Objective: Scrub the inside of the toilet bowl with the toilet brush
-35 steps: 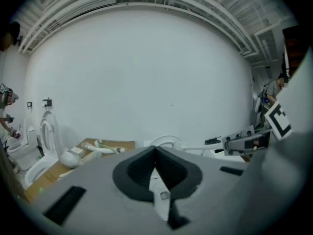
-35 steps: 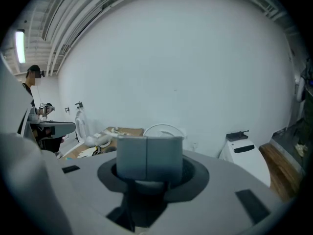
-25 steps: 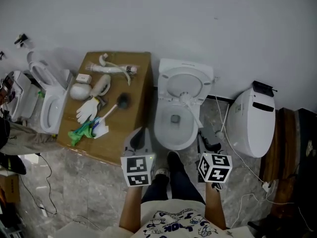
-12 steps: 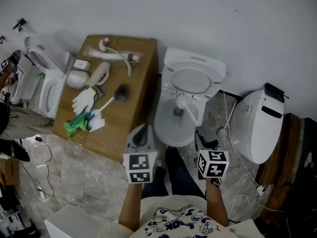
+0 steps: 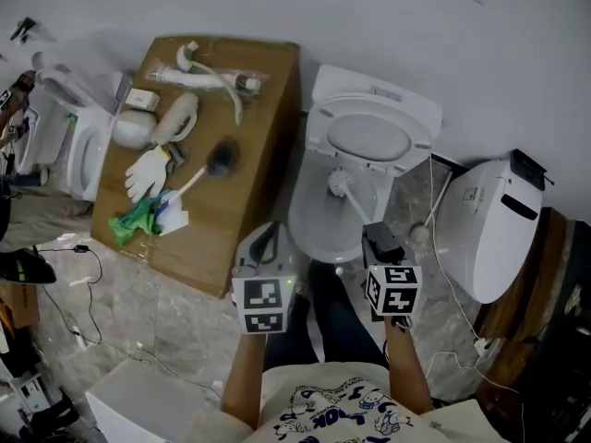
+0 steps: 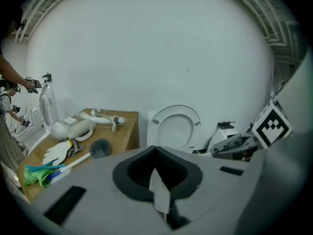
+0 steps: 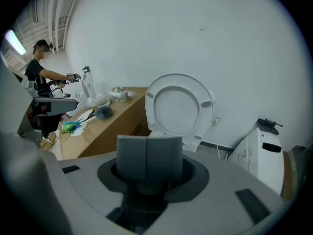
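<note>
Scrubbing not started, by the look of it. The dark-bristled toilet brush lies on the cardboard box left of the toilet bowl, near a white glove and well apart from both grippers. A white long-handled tool leans in the bowl, knobby end toward the back. Its near end is just by the right gripper; can't tell if they touch. Right gripper's pads are pressed together w/ nothing seen btwn them. Left gripper is likewise closed & empty, near the box's near corner. Lid is up. Left to do: fetch brush, scrub. Vs 0.5 s ago: right gripper has edged fwd toward the bowl rim, left gripper approx. where it was, brush on the box unmoved.
</note>
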`<move>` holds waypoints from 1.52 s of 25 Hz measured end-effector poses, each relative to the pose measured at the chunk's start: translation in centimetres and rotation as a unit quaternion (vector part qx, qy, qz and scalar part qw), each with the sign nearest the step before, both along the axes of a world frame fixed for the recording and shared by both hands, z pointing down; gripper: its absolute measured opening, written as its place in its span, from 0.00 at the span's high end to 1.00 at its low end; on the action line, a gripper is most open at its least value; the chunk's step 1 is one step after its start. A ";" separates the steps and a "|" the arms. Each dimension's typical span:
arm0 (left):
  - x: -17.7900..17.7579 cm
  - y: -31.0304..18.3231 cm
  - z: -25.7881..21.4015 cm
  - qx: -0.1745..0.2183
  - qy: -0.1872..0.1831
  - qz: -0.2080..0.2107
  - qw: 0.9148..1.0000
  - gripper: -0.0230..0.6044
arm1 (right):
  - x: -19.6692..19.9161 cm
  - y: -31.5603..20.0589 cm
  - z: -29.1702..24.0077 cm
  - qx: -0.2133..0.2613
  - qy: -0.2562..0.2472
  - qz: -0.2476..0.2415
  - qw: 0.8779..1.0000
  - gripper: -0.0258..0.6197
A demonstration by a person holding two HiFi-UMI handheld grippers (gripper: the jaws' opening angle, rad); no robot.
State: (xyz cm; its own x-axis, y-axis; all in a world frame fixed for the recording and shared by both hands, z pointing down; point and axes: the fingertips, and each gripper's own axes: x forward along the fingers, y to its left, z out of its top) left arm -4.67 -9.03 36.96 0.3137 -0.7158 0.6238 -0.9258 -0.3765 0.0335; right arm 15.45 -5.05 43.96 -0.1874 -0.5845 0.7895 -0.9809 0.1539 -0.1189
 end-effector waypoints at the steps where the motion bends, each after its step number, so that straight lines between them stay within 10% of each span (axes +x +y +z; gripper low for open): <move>1: 0.0 -0.2 0.5 -0.003 -0.001 -0.001 1.000 0.96 | 0.0 -0.1 0.7 -0.005 0.001 -0.002 1.000 0.70; 38: 3.9 -1.6 11.7 -0.068 -0.017 0.024 0.997 0.96 | -0.5 -5.9 18.8 -0.076 0.029 -0.045 0.996 0.70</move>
